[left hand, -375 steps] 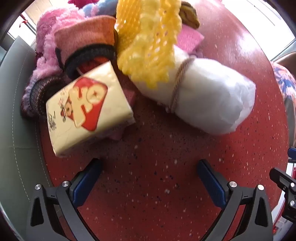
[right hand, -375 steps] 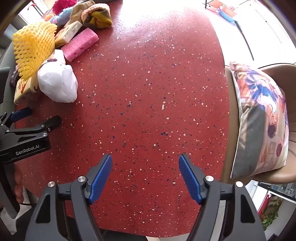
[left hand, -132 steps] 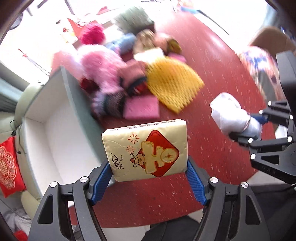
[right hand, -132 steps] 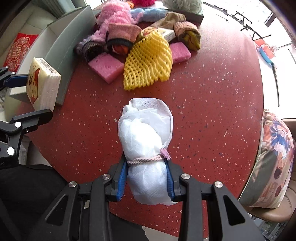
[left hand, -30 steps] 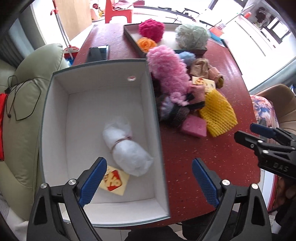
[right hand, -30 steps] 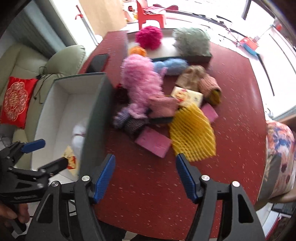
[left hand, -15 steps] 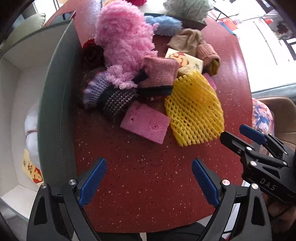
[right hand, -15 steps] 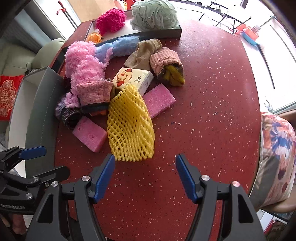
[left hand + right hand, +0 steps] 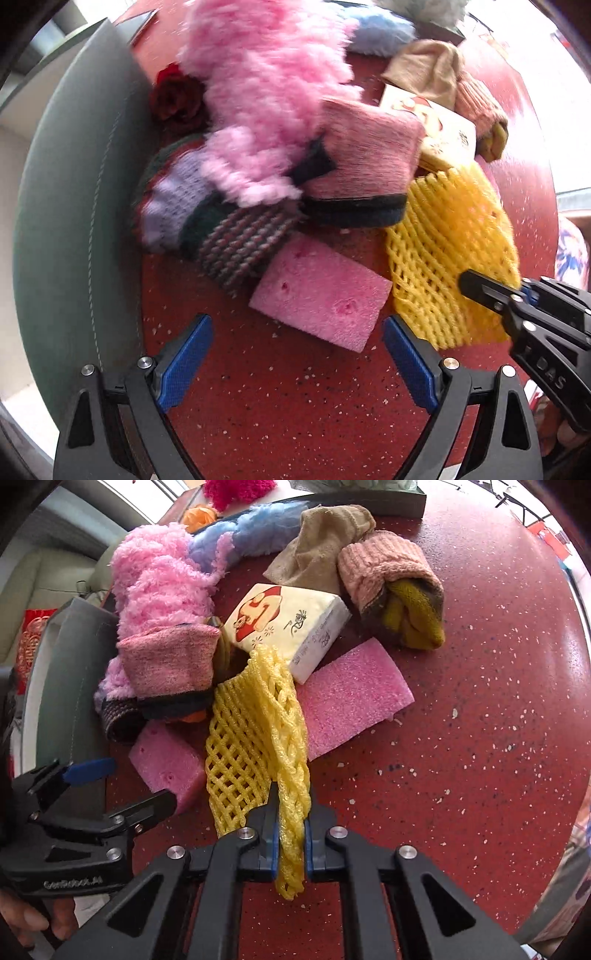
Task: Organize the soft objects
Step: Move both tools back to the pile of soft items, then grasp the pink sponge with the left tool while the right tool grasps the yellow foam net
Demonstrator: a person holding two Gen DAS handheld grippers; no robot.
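Progress is early imo: my right gripper (image 9: pixel 290 843) has just clenched on the yellow foam net (image 9: pixel 258 738) at lower centre; left gripper (image 9: pixel 295 365) is released over a pink sponge (image 9: pixel 321 291). Most of the pile (image 9: pixel 166 602) is on the table (image 9: pixel 480 738), outside the grey box (image 9: pixel 74 221) at frame left.

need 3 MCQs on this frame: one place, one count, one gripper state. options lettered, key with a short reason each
1. Where does the nearer pink sponge lie?
A. inside the grey box
B. on the red table, ahead of the left gripper
C. on top of the tissue pack

2. How many pink sponges lie on the table?
A. one
B. two
C. four

3. What is the right gripper doing?
A. standing open over bare table
B. shut on the yellow foam net
C. shut on a sock

Key:
1 B: it sits on the tabletop just beyond the open blue pads.
2 B: the right wrist view shows the near one and a second sponge beside the tissue pack.
3 B: the pads pinch the net's near end, having just closed.
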